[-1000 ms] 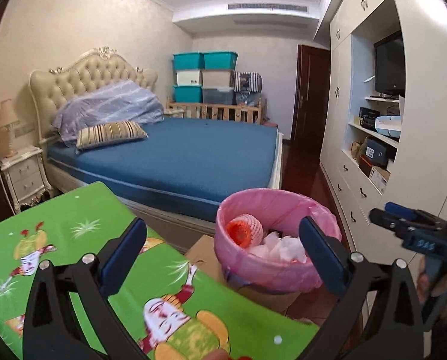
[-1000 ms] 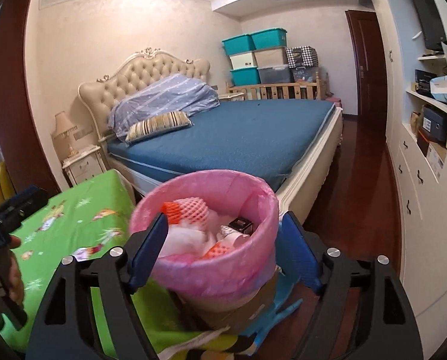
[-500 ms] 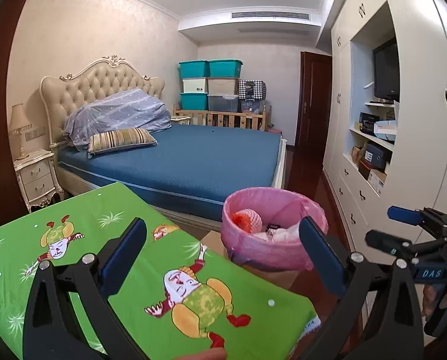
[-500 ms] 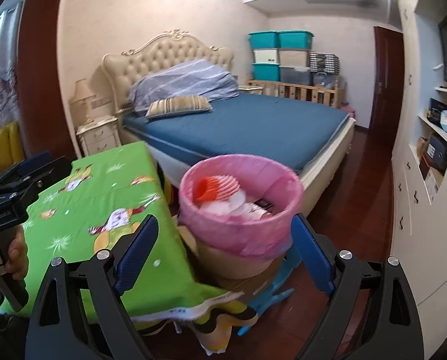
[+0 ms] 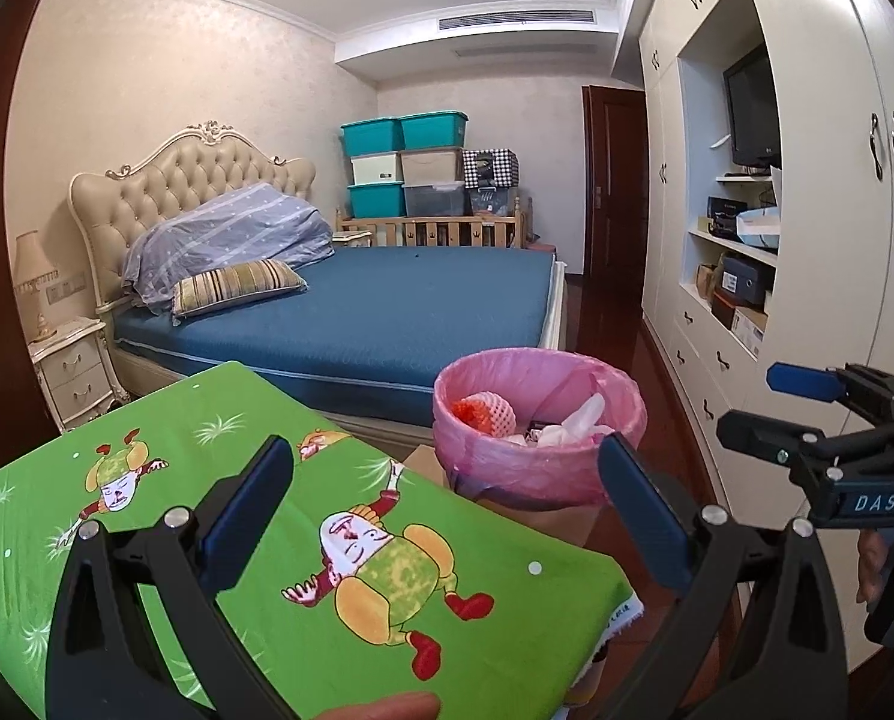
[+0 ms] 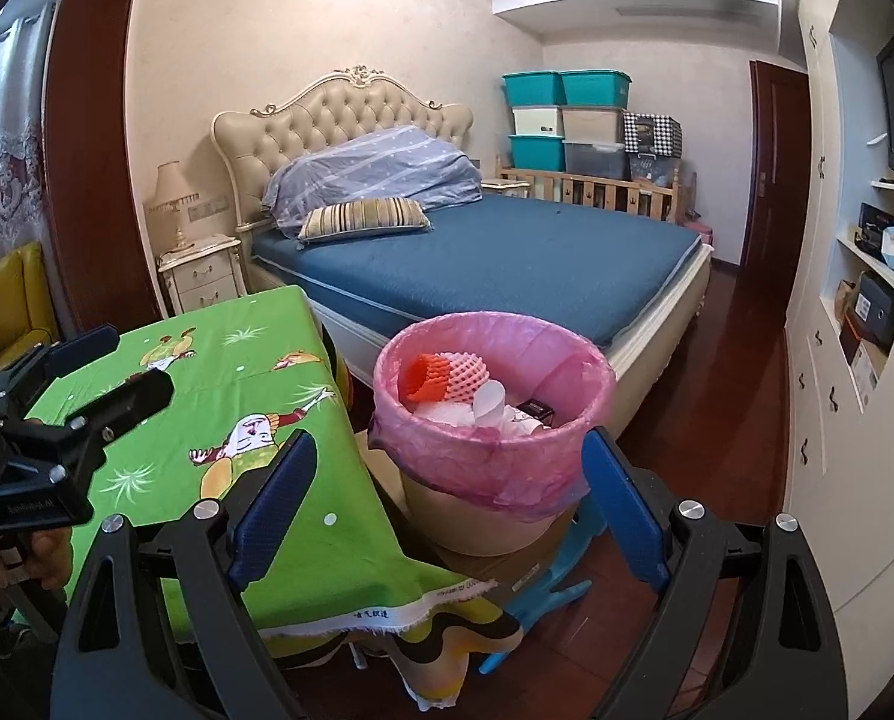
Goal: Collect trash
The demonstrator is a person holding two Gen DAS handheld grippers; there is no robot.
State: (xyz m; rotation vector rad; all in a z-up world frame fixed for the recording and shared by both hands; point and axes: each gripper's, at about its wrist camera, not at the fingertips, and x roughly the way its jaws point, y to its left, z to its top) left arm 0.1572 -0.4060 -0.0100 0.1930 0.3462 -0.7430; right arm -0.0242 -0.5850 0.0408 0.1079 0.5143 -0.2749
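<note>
Both grippers wide open, nothing btwn the pads. Right gripper [image 6: 447,495]: jaws just opened further over the last sec, bottom centre of right wrist view, empty. Left gripper [image 5: 447,507]: bottom centre of left wrist view, over the green tablecloth [image 5: 219,438], empty. Trash bin [image 6: 489,468] w/ pink liner sits centre frame, just right of the table edge, bed [image 6: 507,264] behind it. Inside: orange/pink foam fruit net [image 6: 447,372], white crumpled paper, small dark box.
</note>
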